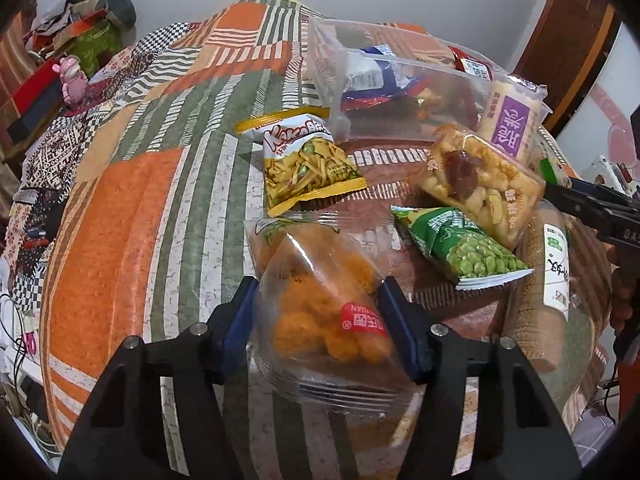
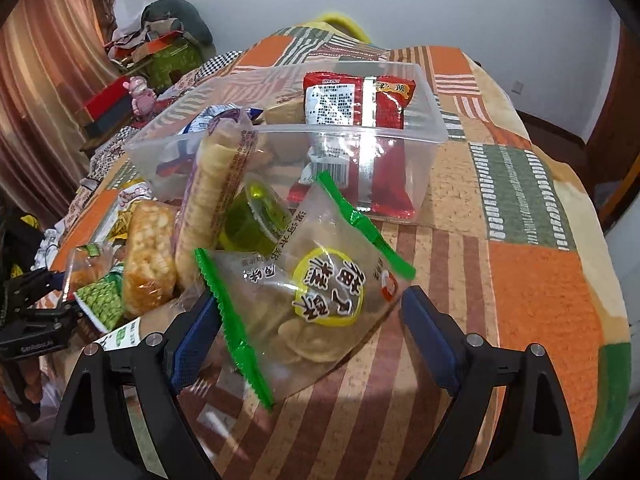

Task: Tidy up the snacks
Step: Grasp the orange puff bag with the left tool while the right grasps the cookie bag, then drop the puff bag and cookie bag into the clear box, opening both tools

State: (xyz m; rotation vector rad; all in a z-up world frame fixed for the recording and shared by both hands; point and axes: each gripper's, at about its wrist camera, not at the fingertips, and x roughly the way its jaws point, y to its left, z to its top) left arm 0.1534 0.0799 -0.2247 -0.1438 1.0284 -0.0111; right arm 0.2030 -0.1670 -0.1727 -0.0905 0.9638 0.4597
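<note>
The left gripper (image 1: 318,322) has its blue-padded fingers (image 1: 240,320) pressed against both sides of a clear crinkly packet of orange puffed snacks with a red label (image 1: 324,312), so it appears to be gripping that packet, which lies at the near edge of the pile on the patchwork-covered surface (image 1: 132,240). The right gripper (image 2: 308,336) has its fingers spread wide on either side of a clear packet with green serrated ends and a yellow round label (image 2: 304,300); neither pad touches the wrapper, so it is open around the packet rather than holding it.

The step in hand looks like picking loose snacks for the clear rectangular plastic container (image 2: 432,120), which stands beyond the pile and already holds a red foil packet (image 2: 360,100) and a blue-and-white packet (image 1: 368,74). Other packets lie loose near the container: a yellow packet of fried strips (image 1: 308,164), a green packet of peas (image 1: 464,248) and a clear-wrapped crispy rice block (image 1: 476,180).

Next, the left likely needs to lift its packet clear of the neighbours and carry it forward over the container's rim. The right would need to close on the slippery wrapper first, squarely, since the packet lies tilted between the pads.
</note>
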